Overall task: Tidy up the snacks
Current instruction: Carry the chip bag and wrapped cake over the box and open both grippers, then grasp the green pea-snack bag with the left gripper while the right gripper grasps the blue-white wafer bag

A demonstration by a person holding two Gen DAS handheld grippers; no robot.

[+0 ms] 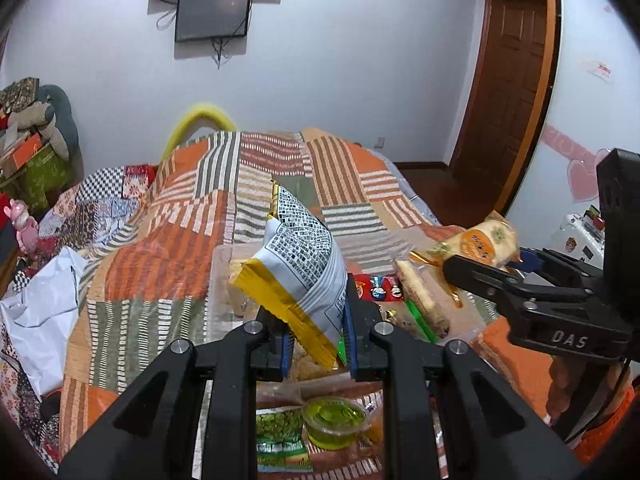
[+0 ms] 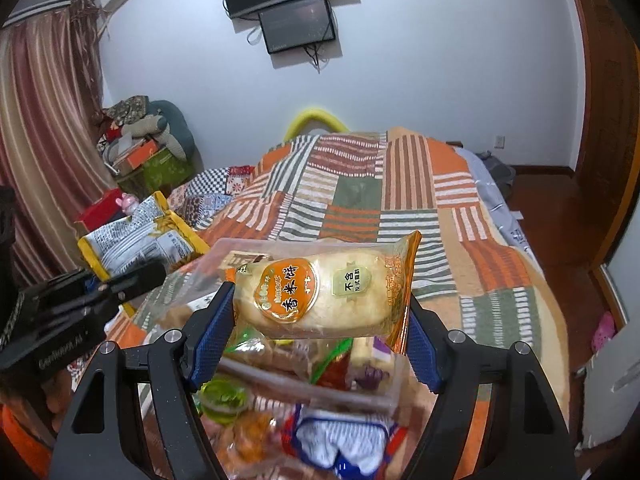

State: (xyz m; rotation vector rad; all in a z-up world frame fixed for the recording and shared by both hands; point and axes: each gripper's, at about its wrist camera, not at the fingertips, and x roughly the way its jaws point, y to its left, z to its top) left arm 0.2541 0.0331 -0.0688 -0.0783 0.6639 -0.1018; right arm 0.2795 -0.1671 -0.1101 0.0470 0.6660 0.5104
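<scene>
My left gripper [image 1: 316, 344] is shut on a yellow and white printed snack bag [image 1: 302, 268], which stands up above a pile of snacks on the bed; the same bag [image 2: 136, 236] shows at the left of the right wrist view. My right gripper [image 2: 320, 324] is shut on a pale rice-cracker packet [image 2: 320, 296] with an orange label, held crosswise between the blue pads. That packet [image 1: 480, 242] and the right gripper [image 1: 486, 270] appear at the right in the left wrist view. Both bags hang above a clear plastic box [image 1: 224, 280].
Below lie a green jelly cup [image 1: 334, 420], a green packet [image 1: 280, 436], a long cracker pack [image 1: 420, 296] and small red sweets [image 1: 376, 286]. A patchwork blanket [image 1: 168, 264] covers the bed. A white plastic bag [image 1: 44, 312] lies at the left. The wooden door [image 1: 508, 92] stands far right.
</scene>
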